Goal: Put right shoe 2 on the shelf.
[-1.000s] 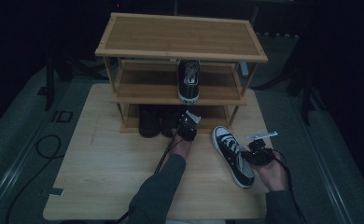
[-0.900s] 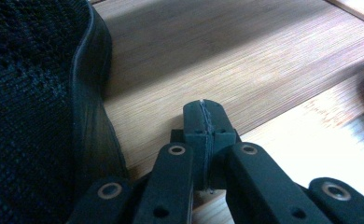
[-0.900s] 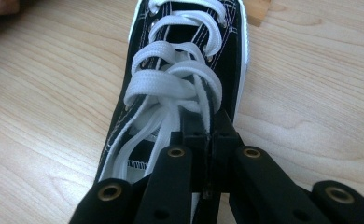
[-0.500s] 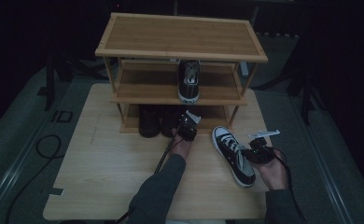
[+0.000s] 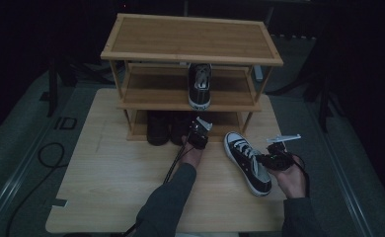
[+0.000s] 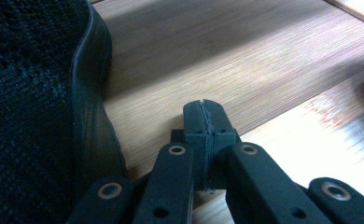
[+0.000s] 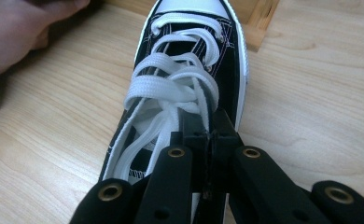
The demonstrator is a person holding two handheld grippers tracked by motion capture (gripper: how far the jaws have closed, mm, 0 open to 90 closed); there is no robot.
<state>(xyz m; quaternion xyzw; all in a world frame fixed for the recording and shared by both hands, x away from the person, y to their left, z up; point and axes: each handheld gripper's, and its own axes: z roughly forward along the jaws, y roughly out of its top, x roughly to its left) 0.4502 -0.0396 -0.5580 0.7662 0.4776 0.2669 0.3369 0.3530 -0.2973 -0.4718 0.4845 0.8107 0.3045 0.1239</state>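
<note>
Black sneaker [image 5: 247, 161]: on table [image 5: 106, 187], just before the shelf rack [image 5: 190, 54], toe rackward. Right gripper [image 7: 208, 122]: clenched on its side wall by the laces. Risk: thin canvas grip, shoe may slip or swing on lifting. Left gripper [image 6: 203, 116]: closed, empty, beside dark shoe [image 6: 35, 107].

A shoe rack [image 5: 190, 34] stands at the back of the bench [image 5: 106, 187]. One sneaker [image 5: 200, 86] sits on its middle shelf, two dark shoes [image 5: 158, 129] on the bottom one. Another sneaker [image 5: 247, 162] lies on the bench before the rack, toward the right
</note>
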